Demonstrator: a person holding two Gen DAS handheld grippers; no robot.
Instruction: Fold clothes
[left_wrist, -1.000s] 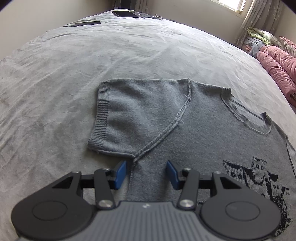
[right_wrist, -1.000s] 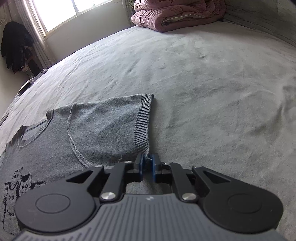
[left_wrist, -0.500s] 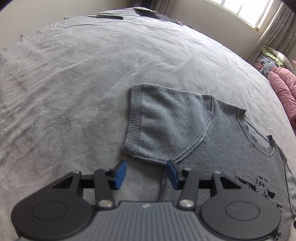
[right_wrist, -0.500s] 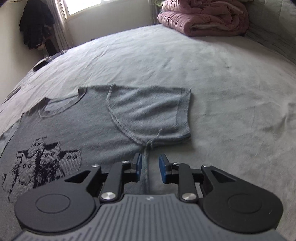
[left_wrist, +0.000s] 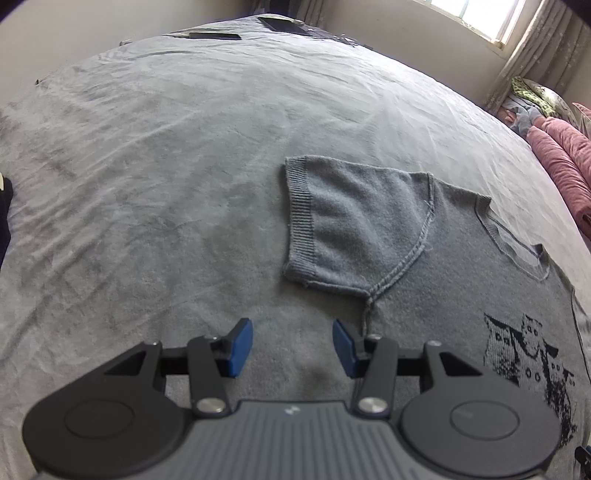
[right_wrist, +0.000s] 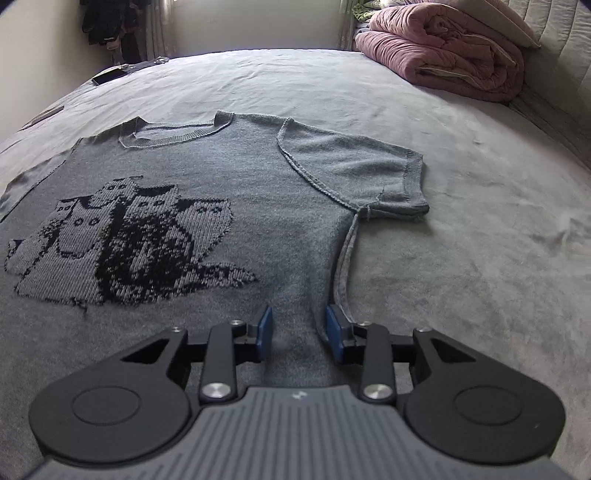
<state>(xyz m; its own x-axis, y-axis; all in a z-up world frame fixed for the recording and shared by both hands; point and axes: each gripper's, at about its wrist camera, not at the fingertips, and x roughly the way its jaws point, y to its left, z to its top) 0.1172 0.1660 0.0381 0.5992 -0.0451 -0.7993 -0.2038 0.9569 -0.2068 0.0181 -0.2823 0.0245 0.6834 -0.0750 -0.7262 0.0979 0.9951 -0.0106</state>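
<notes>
A wide bed (right_wrist: 461, 229) covered in a wrinkled grey sheet. A grey knitted short-sleeved top (right_wrist: 236, 173) with a dark cat pattern lies flat on it. A folded pink quilt (right_wrist: 443, 55) and dark flat devices (left_wrist: 284, 25) rest near the far edges.

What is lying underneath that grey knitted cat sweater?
The grey knitted short-sleeved sweater lies flat on a grey bedsheet, visible all around it. Whatever sits directly beneath the sweater is covered.

Soft daylight from window (left_wrist: 476, 14), fisheye bending at edges, dark vignetted corners
</notes>
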